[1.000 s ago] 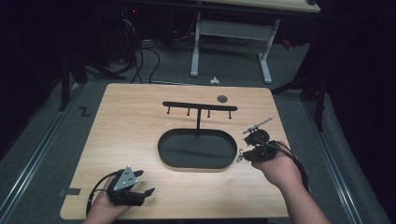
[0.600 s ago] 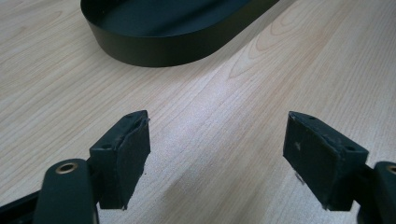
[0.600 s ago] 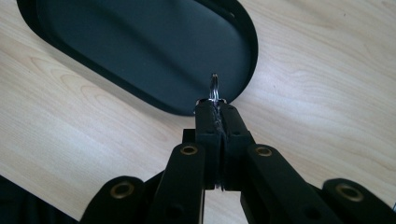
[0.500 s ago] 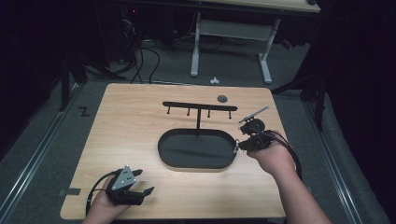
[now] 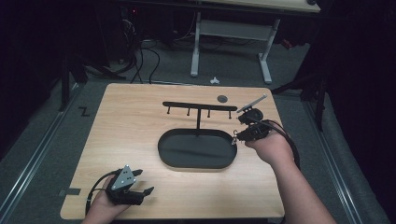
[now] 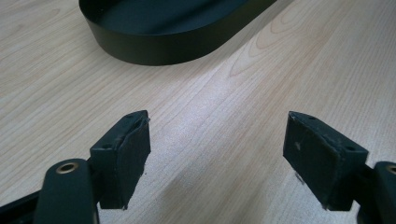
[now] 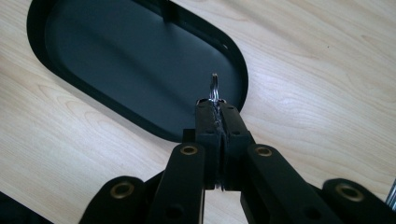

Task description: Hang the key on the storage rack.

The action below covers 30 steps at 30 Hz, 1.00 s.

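While clamped betw. the closed jaws of the right gripper, a small metal ring sticks out past the tips, over the black oval tray w/ hook rack. Left gripper gapes empty above the pale wood table; dark floor, cables beyond.

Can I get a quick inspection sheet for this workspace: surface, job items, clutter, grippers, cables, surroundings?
Surface: light wooden table, bare wood at the near edge.
Job's things: black oval tray at centre, T-shaped hook rack rising from its far side; small metal ring.
Clutter: small dark disc near the far edge.
Grippers: left gripper open, low over bare wood; right gripper shut on the metal ring, at the tray's right end.
Cables: gripper cable looping by the right wrist; floor cables beyond the table.
Surroundings: dark room, white desk frame behind.
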Available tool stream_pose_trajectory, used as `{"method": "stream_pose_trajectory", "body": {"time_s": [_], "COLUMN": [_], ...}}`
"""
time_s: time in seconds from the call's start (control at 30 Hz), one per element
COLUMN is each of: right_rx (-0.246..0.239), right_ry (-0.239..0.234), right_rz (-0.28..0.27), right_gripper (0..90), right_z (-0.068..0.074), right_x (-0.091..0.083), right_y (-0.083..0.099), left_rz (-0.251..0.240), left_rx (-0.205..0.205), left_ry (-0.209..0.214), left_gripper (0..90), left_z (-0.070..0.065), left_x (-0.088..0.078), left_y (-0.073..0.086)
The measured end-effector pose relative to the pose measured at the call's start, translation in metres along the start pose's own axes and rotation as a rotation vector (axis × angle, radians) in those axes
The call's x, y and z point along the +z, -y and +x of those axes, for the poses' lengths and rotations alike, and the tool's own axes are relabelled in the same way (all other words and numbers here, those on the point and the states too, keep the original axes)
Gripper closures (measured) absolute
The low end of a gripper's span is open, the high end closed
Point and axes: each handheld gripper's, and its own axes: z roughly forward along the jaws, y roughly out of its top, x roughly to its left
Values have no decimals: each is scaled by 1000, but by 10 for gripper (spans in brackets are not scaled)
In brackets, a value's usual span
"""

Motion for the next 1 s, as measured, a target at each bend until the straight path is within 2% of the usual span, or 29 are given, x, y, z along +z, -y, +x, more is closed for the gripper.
{"method": "stream_pose_trajectory", "body": {"time_s": [0.4, 0.43, 1.0], "right_rx": [-14, -25, -20], "right_ry": [17, 17, 11], "right_rz": [-19, -24, -38], "right_gripper": [885, 885, 885], "right_z": [3, 3, 7], "right_x": [-13, -13, -13], "right_y": [-19, -20, -39], "left_rz": [-2, -1, 0], "left_rx": [-2, -2, -2], "left_ry": [0, 0, 0], "left_gripper": [236, 236, 236], "left_z": [1, 1, 2], "left_x": [-1, -1, -2], "left_y": [0, 0, 0]}}
